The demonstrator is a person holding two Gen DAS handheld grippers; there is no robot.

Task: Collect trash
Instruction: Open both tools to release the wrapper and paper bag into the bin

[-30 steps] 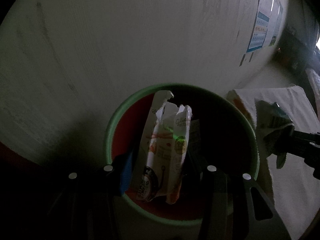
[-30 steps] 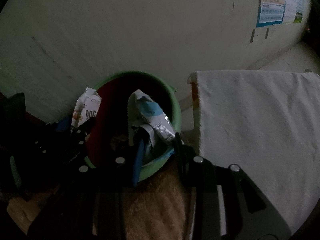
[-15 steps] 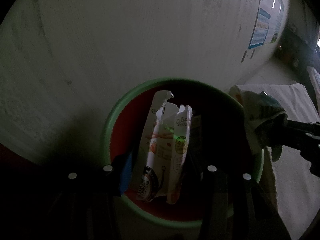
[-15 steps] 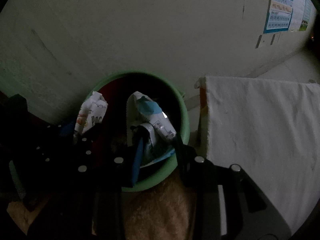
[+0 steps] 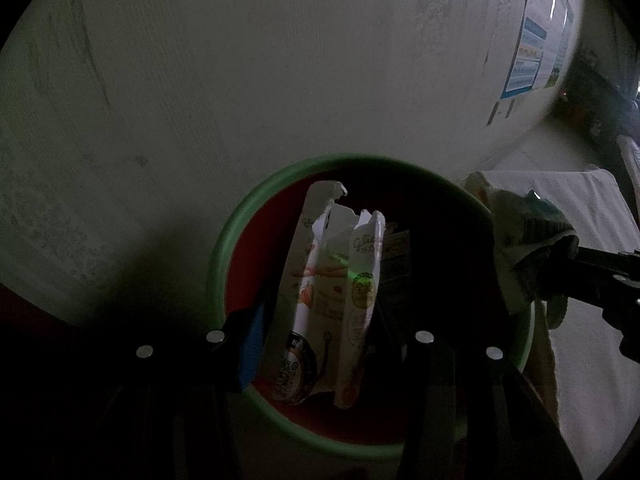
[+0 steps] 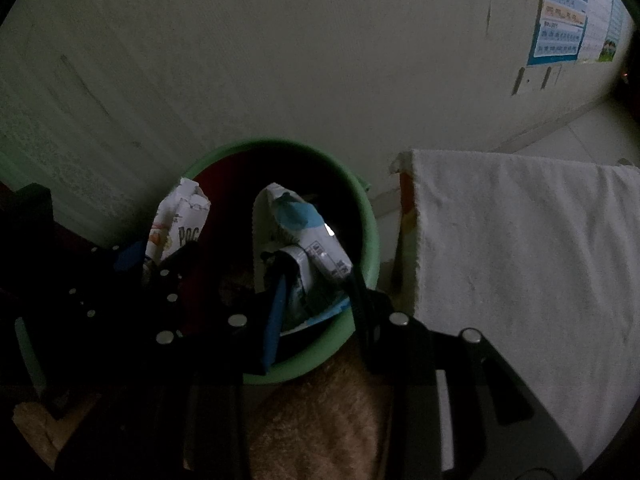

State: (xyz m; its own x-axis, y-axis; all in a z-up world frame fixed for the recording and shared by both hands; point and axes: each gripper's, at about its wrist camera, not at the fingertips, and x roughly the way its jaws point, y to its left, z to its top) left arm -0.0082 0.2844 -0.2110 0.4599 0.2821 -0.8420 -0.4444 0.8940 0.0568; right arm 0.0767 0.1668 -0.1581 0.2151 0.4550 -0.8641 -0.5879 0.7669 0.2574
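Note:
A green-rimmed bin (image 5: 218,256) with a red inside stands against the wall; it also shows in the right wrist view (image 6: 370,236). My left gripper (image 5: 316,320) is shut on a torn white snack wrapper (image 5: 320,280) and holds it over the bin's mouth. My right gripper (image 6: 316,284) is shut on a crumpled white-and-blue wrapper (image 6: 300,220), also over the bin. The right gripper with its wrapper (image 5: 528,236) shows at the bin's right rim in the left wrist view. The left gripper's wrapper (image 6: 180,220) shows at the bin's left rim in the right wrist view.
A pale wall (image 5: 280,60) rises right behind the bin. A white cloth-covered surface (image 6: 520,240) lies to the bin's right. A brown fuzzy surface (image 6: 320,408) lies under the right gripper. Posters (image 6: 564,12) hang on the wall at far right.
The right gripper has carried its blue-and-white wrapper leftward from the white cloth to over the bin's right rim. The left gripper holds its wrapper steady over the bin.

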